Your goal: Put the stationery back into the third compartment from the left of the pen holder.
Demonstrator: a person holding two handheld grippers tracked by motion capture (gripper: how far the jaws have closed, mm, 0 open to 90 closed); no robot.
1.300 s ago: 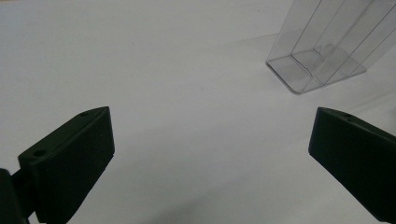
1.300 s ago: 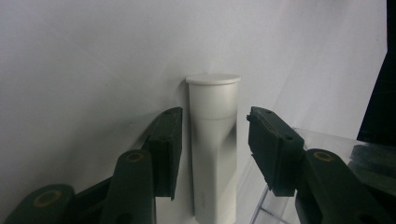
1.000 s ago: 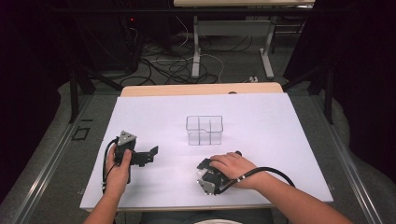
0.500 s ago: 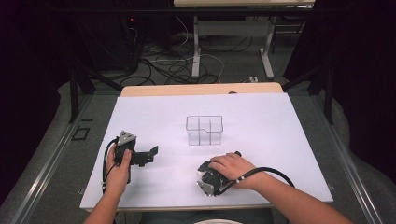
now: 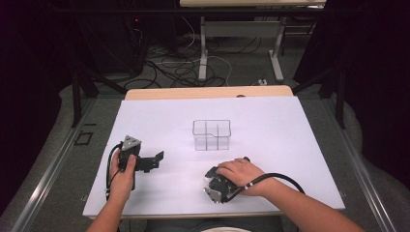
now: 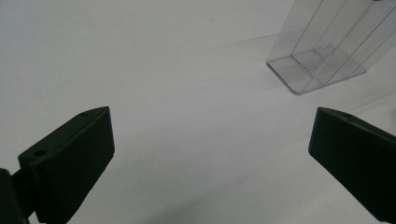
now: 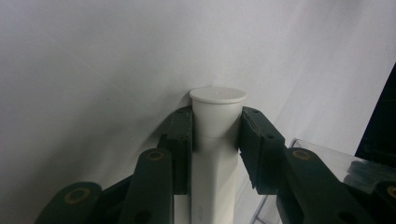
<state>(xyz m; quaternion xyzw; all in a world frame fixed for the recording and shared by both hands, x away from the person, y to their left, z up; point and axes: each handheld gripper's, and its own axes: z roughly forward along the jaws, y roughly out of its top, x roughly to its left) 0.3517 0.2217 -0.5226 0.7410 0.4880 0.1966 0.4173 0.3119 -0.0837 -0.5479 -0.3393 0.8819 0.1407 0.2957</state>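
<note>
In the right gripper view a white tube [image 7: 215, 140] with a flat flanged cap is clamped just below its cap, and my right gripper [image 7: 217, 122] is shut on it over the white table. From above, the right gripper [image 5: 212, 175] lies low near the table's front edge, mostly covered by the person's hand, which hides the tube. My left gripper [image 5: 157, 158] rests at the front left with its jaws wide apart and nothing between them. Its own view has the open gripper [image 6: 212, 128] over bare table.
A clear plastic box [image 5: 212, 135] with inner dividers stands mid-table, beyond both grippers. It sits up and to the right as the clear box [image 6: 322, 46] in the left gripper view. The white sheet [image 5: 290, 140] covers the table; cables trail from both grippers.
</note>
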